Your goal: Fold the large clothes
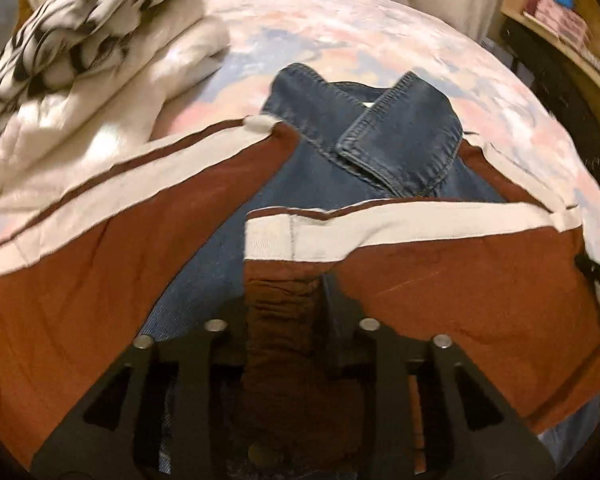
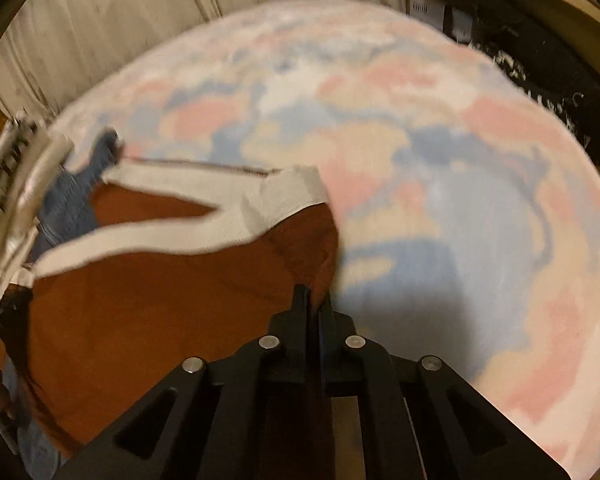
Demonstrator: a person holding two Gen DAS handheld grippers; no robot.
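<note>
A denim jacket (image 1: 400,136) with rust-brown sleeves and white stripes lies collar-away on the pastel bed cover (image 1: 340,28). One sleeve (image 1: 460,280) is folded across the denim body. Its ribbed brown cuff (image 1: 280,308) fills the gap between my left gripper's (image 1: 286,296) fingers, which are shut on it. The other sleeve (image 1: 100,264) stretches out to the left. In the right wrist view my right gripper (image 2: 313,296) has its fingers pressed together on the edge of the brown sleeve fabric (image 2: 180,312), near the white band (image 2: 284,200).
A stack of folded white and black-patterned clothes (image 1: 80,60) sits at the far left of the bed. A wooden shelf (image 1: 560,32) and dark items (image 1: 560,100) stand past the right edge. Bare bed cover (image 2: 460,200) spreads to the right of the jacket.
</note>
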